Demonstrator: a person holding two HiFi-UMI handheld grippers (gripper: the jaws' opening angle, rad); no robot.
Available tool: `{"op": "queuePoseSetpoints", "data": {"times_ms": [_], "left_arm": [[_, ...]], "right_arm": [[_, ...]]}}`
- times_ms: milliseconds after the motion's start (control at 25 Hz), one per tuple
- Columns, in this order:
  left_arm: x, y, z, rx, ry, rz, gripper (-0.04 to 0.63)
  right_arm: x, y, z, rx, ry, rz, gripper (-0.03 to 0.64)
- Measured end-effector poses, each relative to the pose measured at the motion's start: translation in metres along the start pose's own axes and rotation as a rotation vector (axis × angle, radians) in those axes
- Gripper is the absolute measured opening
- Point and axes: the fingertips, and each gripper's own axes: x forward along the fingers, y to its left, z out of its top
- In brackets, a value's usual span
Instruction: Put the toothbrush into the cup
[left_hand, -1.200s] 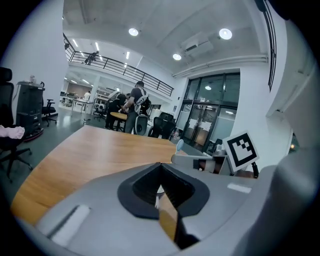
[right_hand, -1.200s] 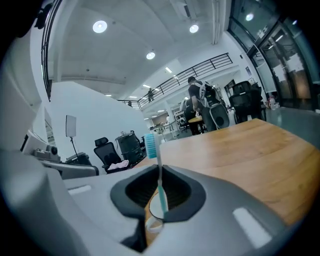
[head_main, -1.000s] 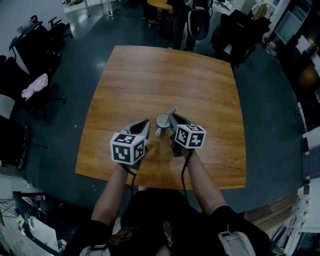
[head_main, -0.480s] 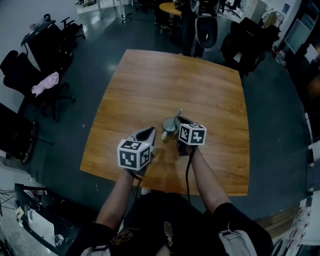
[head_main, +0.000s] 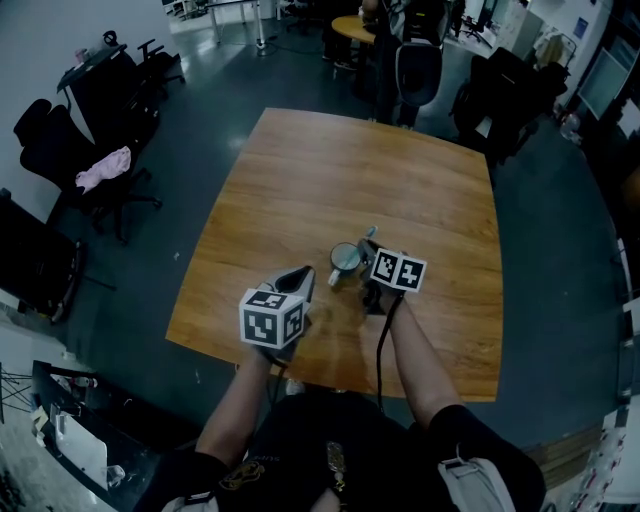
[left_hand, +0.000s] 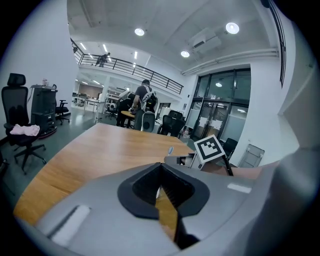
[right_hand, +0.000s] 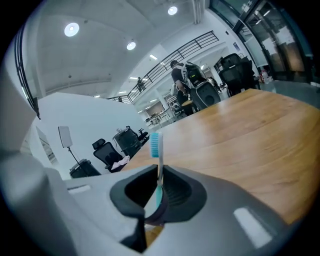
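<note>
A metal cup (head_main: 345, 258) with a handle stands upright on the wooden table (head_main: 330, 170), near its front edge. My right gripper (head_main: 367, 246) is just right of the cup, shut on a toothbrush (right_hand: 159, 176). The blue bristle head (right_hand: 155, 142) sticks up past the jaws, and its tip (head_main: 371, 232) shows beyond the cup's right rim. My left gripper (head_main: 303, 273) hovers left of the cup, jaws closed together with nothing between them (left_hand: 160, 167). In the left gripper view the right gripper's marker cube (left_hand: 209, 148) and the brush head (left_hand: 171, 149) show ahead.
Beyond the table stand black office chairs (head_main: 420, 60) and a round table with a person (head_main: 385, 25). More chairs, one with a pink cloth (head_main: 103, 168), are at the left. The table's front edge (head_main: 330, 362) runs just behind both grippers.
The head view has shifted. The left gripper has drawn back slightly from the cup. The right gripper keeps the toothbrush beside the cup.
</note>
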Motion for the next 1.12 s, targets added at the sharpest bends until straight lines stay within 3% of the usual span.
{"op": "queuePoseSetpoints", "data": {"times_ms": [240,520,760,880,1120], "left_arm": [[-0.004,0.001,0.0,0.005,0.003,0.004,0.006],[-0.007,0.005,0.0,-0.002,-0.011,-0.022,0.008],[-0.016,-0.003,0.007,0.001,-0.059,-0.106,0.008],[-0.02,-0.01,0.015,0.006,-0.105,-0.167,0.007],[-0.027,-0.026,0.021,0.019,-0.145,-0.233,0.008]], "right_arm": [[0.0,0.004,0.002,-0.007,-0.007,0.027,0.063],[-0.027,0.007,0.004,-0.054,-0.025,0.0,0.087],[-0.085,0.048,0.025,0.001,-0.168,0.107,0.069],[-0.116,0.08,0.036,-0.059,-0.238,0.147,0.004],[-0.167,0.127,0.042,-0.189,-0.329,0.185,0.003]]}}
